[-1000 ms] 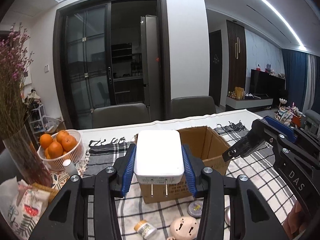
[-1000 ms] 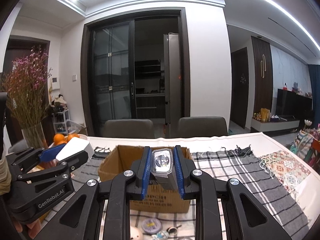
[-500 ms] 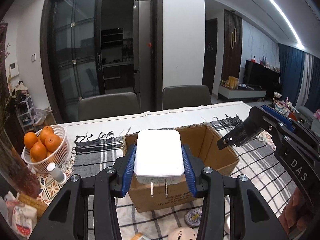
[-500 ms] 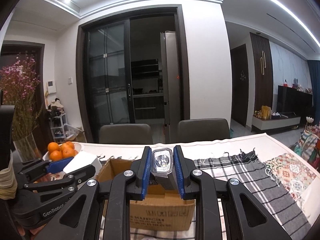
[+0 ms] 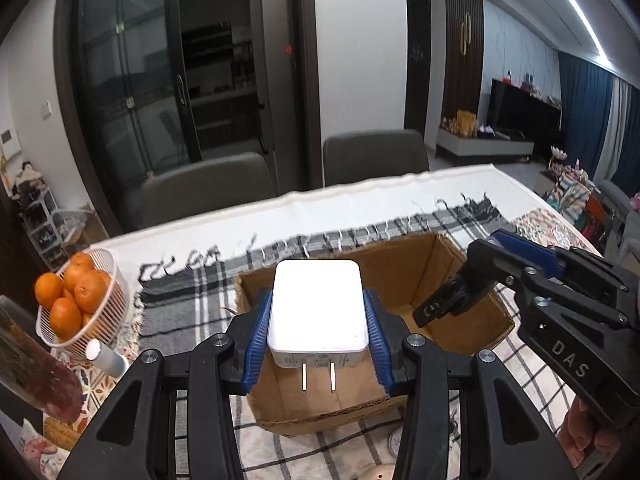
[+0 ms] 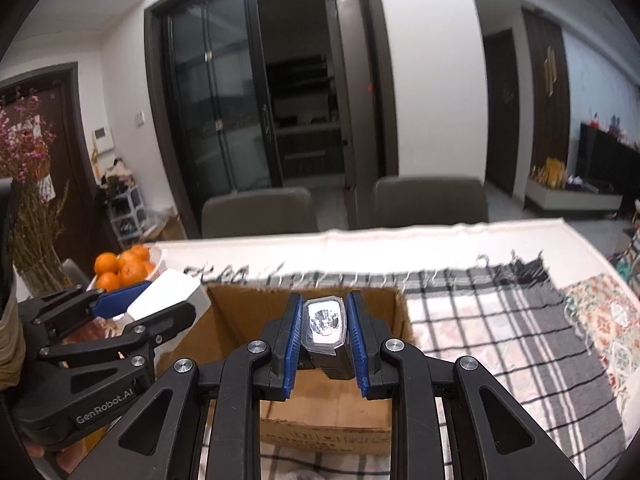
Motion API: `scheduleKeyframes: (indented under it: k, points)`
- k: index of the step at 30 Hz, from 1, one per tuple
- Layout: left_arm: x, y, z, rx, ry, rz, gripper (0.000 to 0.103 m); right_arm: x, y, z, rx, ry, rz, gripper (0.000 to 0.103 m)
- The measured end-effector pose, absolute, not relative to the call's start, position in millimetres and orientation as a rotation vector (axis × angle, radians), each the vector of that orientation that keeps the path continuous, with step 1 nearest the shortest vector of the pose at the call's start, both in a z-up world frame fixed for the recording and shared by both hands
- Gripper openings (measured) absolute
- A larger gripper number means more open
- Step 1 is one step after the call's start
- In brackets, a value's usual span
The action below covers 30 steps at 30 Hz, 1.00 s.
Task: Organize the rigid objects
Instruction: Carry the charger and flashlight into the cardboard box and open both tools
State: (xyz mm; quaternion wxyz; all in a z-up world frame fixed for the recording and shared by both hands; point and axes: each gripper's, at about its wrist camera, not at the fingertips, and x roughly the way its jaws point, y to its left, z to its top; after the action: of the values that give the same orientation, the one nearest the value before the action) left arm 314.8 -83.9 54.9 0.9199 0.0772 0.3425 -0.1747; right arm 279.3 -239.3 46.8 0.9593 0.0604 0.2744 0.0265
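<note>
Both claws have carried forward over the cardboard box (image 5: 448, 280) since a second ago. My left claw (image 5: 318, 320) pinches the white plug adapter (image 5: 318, 304), long axis along the fingers, its two metal prongs pointing back at the camera. My right claw (image 6: 324, 334), tilted downward, is pressed onto a small black flashlight (image 6: 325, 328), lens facing forward (ribbed blue pads, checked cloth on the surface (image 6: 500, 320)).

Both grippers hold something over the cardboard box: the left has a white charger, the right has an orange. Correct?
Not quite. The right gripper holds a small flashlight, as the right wrist view shows. The left gripper does hold the white charger over the cardboard box.
</note>
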Motion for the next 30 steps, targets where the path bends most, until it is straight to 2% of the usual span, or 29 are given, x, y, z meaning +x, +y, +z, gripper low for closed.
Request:
scheduleKeyframes:
  k: [11,25,27,29,30]
  points:
    - [349,-99,16,0.137,0.919,-0.356,0.044,322,-250,14,0.131,0.772,0.074,0.024]
    - [365,-113,-13,0.212,1.042,-0.307,0.044,342,-253,-16,0.112,0.945,0.099,0.024]
    - [364,-111,-12,0.21,1.027,-0.287,0.048,343,-250,-17,0.097,0.956,0.097,0.024]
    - [363,-109,-10,0.196,1.024,-0.284,0.057,343,-250,-18,0.108,0.965,0.101,0.025]
    - [361,-108,-8,0.19,1.018,-0.284,0.057,343,-251,-17,0.112,0.963,0.099,0.026]
